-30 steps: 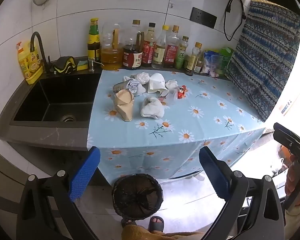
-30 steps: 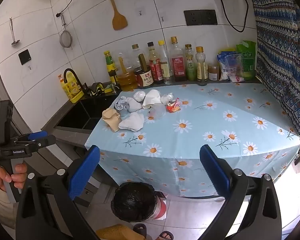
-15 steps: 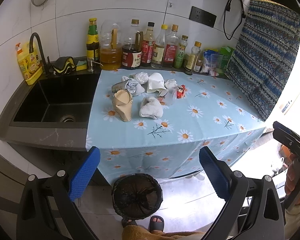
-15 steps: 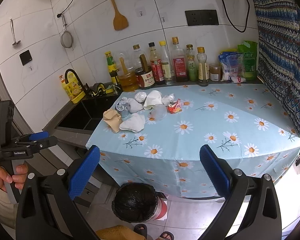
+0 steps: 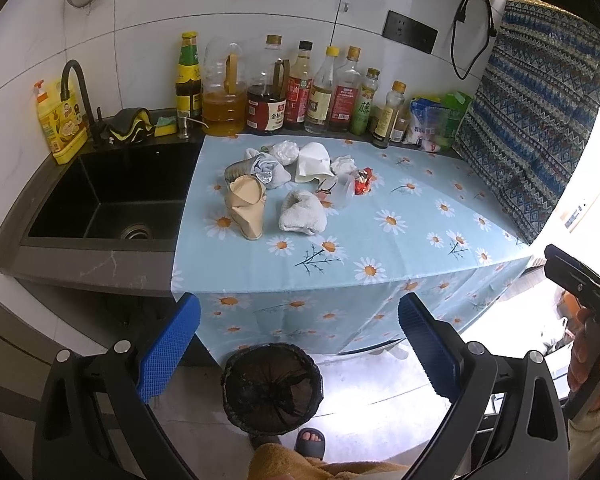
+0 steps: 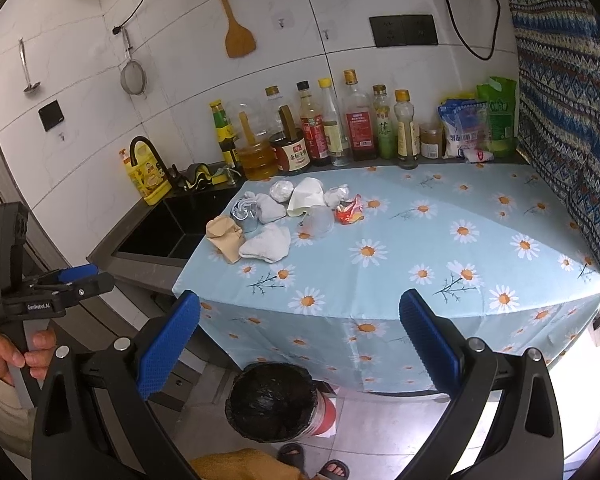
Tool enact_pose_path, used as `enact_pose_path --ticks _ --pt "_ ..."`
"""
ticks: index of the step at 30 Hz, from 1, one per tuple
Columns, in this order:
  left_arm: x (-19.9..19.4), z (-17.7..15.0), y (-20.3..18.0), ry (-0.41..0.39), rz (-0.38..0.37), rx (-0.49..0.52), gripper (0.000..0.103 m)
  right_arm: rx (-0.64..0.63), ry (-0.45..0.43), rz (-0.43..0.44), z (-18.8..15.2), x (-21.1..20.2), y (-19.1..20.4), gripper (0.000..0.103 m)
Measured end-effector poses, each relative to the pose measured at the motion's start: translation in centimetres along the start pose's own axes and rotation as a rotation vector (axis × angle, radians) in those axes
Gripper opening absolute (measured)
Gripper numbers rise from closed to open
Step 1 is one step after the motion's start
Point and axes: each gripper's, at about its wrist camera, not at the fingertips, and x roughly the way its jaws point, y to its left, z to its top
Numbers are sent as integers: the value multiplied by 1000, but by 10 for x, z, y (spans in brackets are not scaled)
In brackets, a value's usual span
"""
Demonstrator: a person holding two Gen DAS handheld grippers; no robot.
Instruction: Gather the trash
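A heap of trash lies on the daisy-print cloth (image 5: 388, 240) near the sink: a crushed tan paper cup (image 5: 247, 207) (image 6: 224, 237), a crumpled white tissue (image 5: 303, 213) (image 6: 266, 243), a white paper cup (image 5: 313, 162) (image 6: 306, 196), a flattened can (image 5: 244, 168), a clear plastic cup (image 6: 318, 221) and a red wrapper (image 5: 362, 185) (image 6: 350, 211). A bin lined with a black bag (image 5: 273, 388) (image 6: 272, 402) stands on the floor below the counter edge. My left gripper (image 5: 299, 344) and right gripper (image 6: 299, 344) both hang open and hold nothing, well short of the counter.
Several sauce and oil bottles (image 5: 300, 88) line the back wall, with bags (image 6: 480, 120) at the right. A black sink (image 5: 112, 196) with a faucet and a yellow soap bottle (image 5: 58, 124) lies to the left. A patterned curtain (image 5: 540, 120) hangs on the right. A person's sandalled foot (image 5: 310, 442) is by the bin.
Both views have drifted slightly; the counter sits a little lower in the frames. Both grippers stay open and the trash has not moved.
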Motion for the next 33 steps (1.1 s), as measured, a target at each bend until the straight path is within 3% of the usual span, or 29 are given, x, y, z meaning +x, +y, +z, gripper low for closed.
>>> enact_pose_path --ticks 20,33 --pt "26 38 41 2 -78 4 96 11 -9 -67 33 26 21 99" --pt "50 52 58 19 -139 36 96 50 -10 -111 34 44 23 99"
